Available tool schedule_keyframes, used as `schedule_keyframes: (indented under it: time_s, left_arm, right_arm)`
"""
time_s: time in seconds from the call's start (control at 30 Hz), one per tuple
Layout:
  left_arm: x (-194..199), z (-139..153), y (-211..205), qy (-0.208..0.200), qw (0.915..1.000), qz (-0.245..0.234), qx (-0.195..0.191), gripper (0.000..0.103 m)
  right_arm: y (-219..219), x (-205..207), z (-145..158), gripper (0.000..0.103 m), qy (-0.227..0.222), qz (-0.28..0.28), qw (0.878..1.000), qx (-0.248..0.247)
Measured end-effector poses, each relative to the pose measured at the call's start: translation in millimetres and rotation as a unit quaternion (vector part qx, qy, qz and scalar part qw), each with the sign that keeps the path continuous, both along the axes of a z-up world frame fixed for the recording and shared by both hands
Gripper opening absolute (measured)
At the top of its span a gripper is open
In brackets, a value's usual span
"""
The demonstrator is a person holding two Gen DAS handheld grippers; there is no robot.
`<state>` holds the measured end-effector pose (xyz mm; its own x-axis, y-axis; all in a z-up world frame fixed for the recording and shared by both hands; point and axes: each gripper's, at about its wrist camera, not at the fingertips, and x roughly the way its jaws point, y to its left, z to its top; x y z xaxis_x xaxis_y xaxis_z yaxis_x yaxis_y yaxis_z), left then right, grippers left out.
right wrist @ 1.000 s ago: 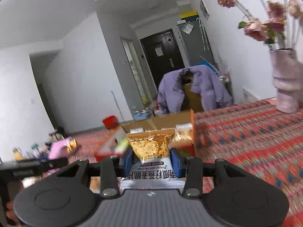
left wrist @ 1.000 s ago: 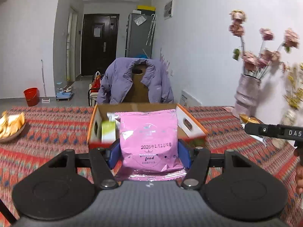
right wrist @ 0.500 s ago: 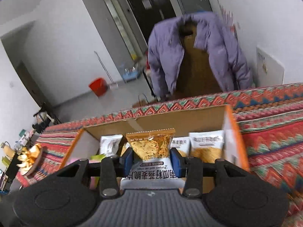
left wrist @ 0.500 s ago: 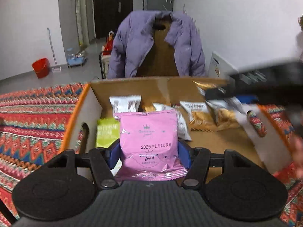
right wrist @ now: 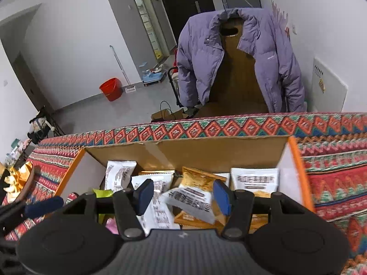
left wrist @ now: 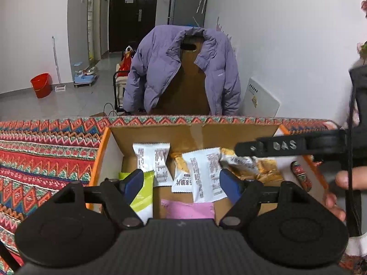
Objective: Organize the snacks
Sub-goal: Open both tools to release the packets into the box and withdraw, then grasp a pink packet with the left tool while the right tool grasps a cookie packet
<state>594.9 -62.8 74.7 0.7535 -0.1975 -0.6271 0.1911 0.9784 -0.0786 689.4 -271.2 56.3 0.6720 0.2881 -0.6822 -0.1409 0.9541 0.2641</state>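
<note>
Both packets have left my claws since half a second ago: the left claw (left wrist: 181, 183) had the pink packet (left wrist: 187, 209) clamped and the right claw (right wrist: 182, 193) had the orange seed packet (right wrist: 197, 192), and now both claws stand open with nothing between the fingers. The pink packet lies on the floor of the cardboard box (left wrist: 195, 131), just under my left claw, beside the green packet (left wrist: 142, 197). The orange seed packet lies tilted on other packets in the right half of the box, and it is blurred, so perhaps it did not settle yet. I judge that these two snacks are now delivered, and the next thing is to lift both claws out and look for more snacks on the bench (left wrist: 45, 151).

White packets (left wrist: 201, 174) crowd the middle of the box. My right claw reaches across the right side in the left view, so the two claws are near and could knock together when I withdraw.
</note>
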Motion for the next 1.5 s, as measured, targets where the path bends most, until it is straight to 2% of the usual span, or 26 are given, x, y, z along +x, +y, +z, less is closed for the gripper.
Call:
schedule_keyframes:
  time_s: [0.13,0.27,0.47,0.67,0.9,1.07,1.1,1.17,1.27,1.37,1.5]
  left_arm:
    - [-18,21,6,-0.014,0.9998,0.005,0.009,0.081]
    - [-47,42,14,-0.029,0.9993,0.01,0.021,0.082]
    - [-114,81,23,-0.066,0.9974,-0.009,0.026,0.09]
    - [-180,94,29,-0.101,0.9946,-0.011,0.023,0.094]
    - [-271,76,52,-0.138,0.9904,-0.004,0.01,0.101]
    - [-351,53,72,-0.183,0.9826,0.017,0.029,0.102]
    - [-367,48,76,-0.19,0.9813,0.018,0.025,0.103]
    - [-400,37,83,-0.198,0.9798,0.026,0.014,0.103]
    - [-442,21,93,-0.202,0.9778,0.054,0.001,0.103]
    - [-459,9,96,-0.178,0.9827,0.048,0.012,0.103]
    - [-452,2,94,-0.157,0.9869,0.029,0.02,0.103]
  right_arm:
    - [-19,-31,27,0.065,-0.01,-0.006,1.0,-0.029]
    - [-40,-74,56,0.073,-0.024,-0.014,0.999,-0.04]
    - [-57,-153,95,0.075,-0.06,-0.013,0.996,-0.057]
    - [-55,-231,113,0.084,-0.103,0.01,0.991,-0.082]
    - [-55,-338,103,0.087,-0.162,0.04,0.984,-0.069]
    - [-52,-426,80,0.091,-0.217,0.034,0.974,-0.058]
    - [-51,-444,75,0.092,-0.228,0.032,0.972,-0.058]
    - [-47,-475,66,0.101,-0.244,0.024,0.968,-0.057]
    - [-40,-517,49,0.101,-0.255,0.016,0.965,-0.061]
    - [-35,-549,30,0.103,-0.272,0.003,0.96,-0.069]
    - [-29,-555,20,0.103,-0.281,-0.001,0.952,-0.119]
